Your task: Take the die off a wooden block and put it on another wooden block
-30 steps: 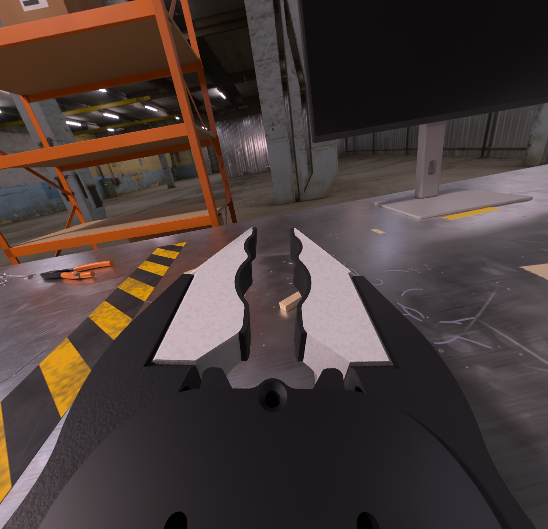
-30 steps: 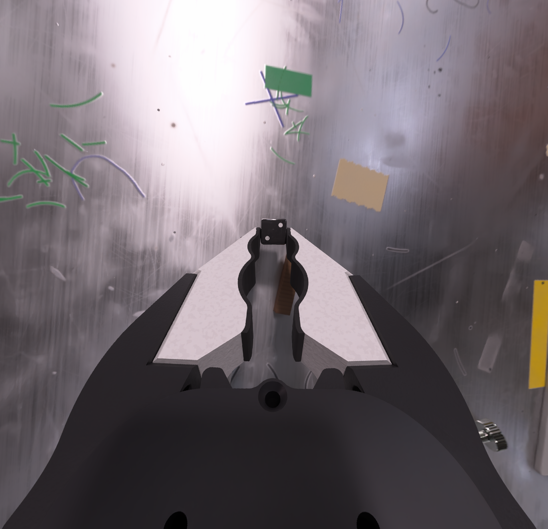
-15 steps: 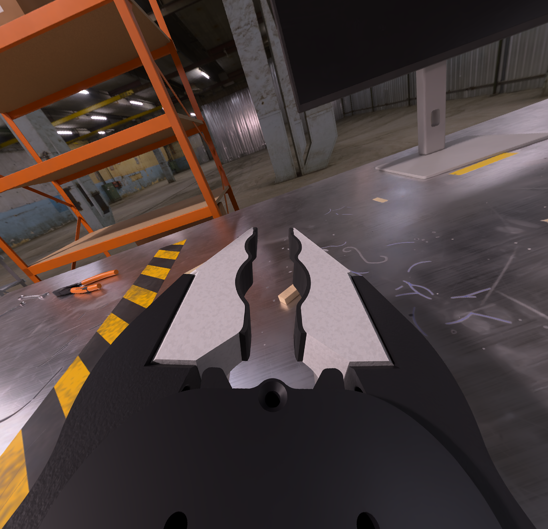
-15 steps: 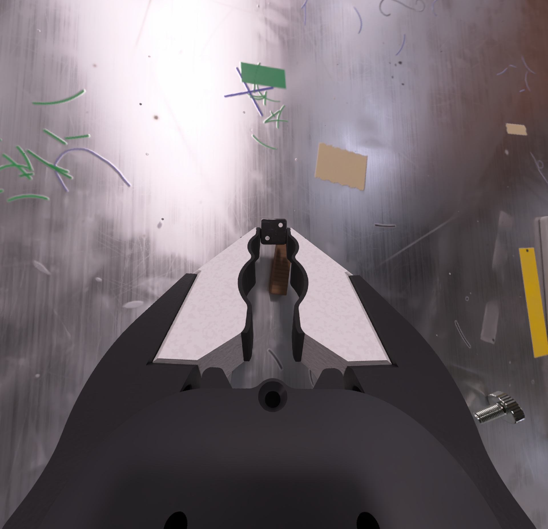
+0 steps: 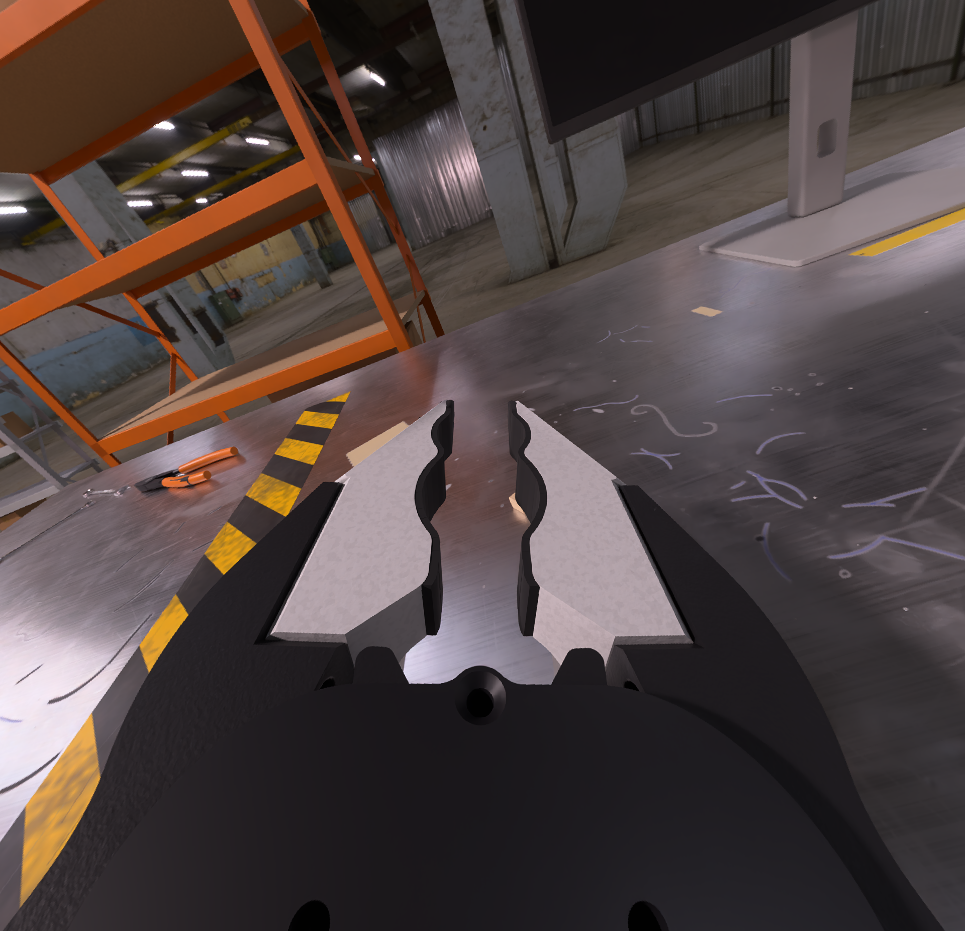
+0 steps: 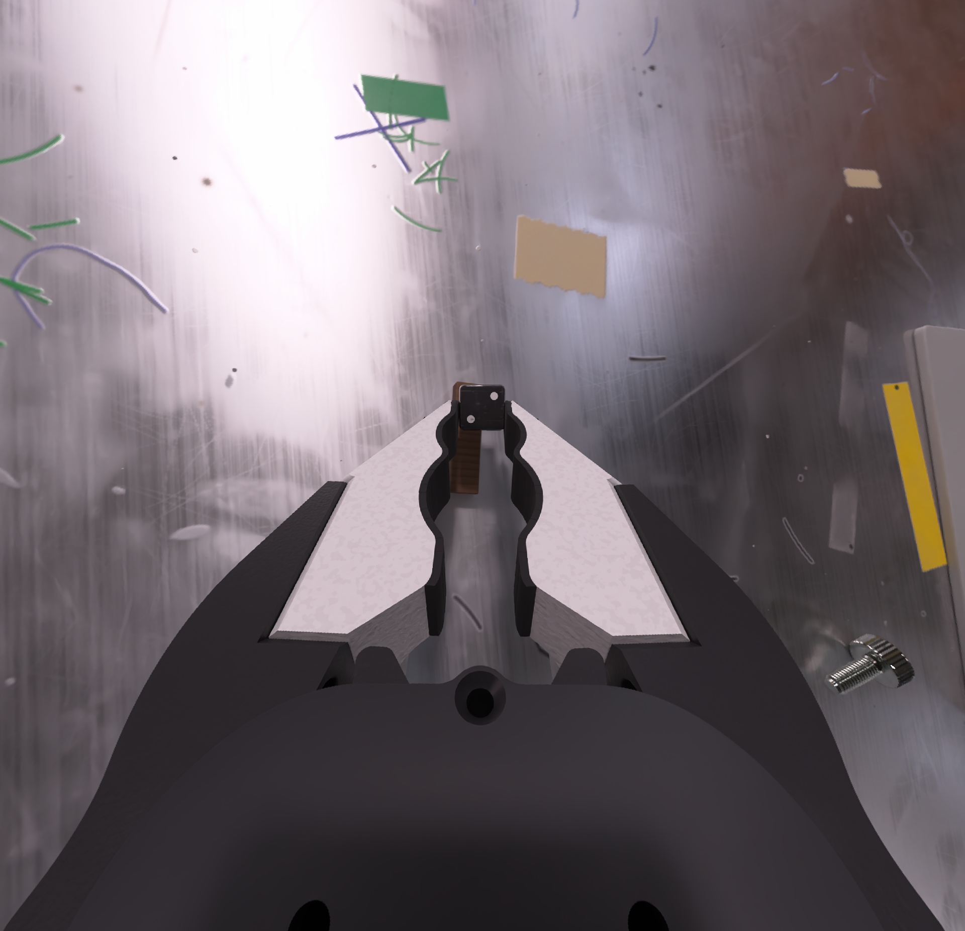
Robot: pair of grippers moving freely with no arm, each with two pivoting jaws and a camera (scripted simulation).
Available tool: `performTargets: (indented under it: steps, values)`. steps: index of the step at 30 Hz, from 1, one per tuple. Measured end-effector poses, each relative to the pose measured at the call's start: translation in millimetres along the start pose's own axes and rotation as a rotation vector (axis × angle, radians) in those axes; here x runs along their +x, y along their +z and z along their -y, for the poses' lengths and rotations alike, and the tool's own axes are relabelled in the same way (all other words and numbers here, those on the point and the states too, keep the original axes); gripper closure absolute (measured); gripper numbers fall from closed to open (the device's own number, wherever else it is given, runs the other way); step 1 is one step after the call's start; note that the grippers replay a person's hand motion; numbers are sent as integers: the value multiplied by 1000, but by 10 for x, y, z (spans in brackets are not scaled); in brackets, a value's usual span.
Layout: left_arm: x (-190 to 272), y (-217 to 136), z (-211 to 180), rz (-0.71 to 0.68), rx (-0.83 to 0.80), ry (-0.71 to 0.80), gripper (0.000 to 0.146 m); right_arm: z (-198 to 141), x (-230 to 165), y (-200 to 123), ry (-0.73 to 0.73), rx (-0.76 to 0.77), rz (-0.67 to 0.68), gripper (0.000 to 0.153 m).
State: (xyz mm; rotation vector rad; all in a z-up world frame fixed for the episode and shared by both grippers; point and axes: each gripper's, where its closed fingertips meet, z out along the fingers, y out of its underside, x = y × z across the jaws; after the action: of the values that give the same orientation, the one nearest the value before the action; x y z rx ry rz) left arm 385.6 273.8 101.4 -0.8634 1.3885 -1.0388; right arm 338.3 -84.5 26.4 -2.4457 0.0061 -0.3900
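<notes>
Here the right gripper [image 6: 481, 410] pinches the black die [image 6: 481, 407] at its fingertips, pointing down at the table. The brown wooden block [image 6: 465, 462] lies just below, its long axis running twelve to six, slightly toward seven o'clock of the die. The left gripper [image 5: 480, 410] hangs spread and empty.
</notes>
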Motion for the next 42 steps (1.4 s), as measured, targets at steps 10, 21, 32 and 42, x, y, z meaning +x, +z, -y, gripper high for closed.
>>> performTargets:
  steps: [10, 21, 32, 42]
  values:
    - [5, 32, -63, 12, -49, 31, 126, 12, 159, -41, 40, 202, -143, 136]
    - [45, 64, -109, 5, -89, 82, 128, -100, 24, 35, 68, 105, -29, 136]
    - [69, 63, -83, -11, -70, 74, 128, -101, -4, 41, 76, 0, -1, 137]
    - [-72, -33, 54, 61, 28, 20, 127, 104, 178, -307, 170, 172, -14, 108]
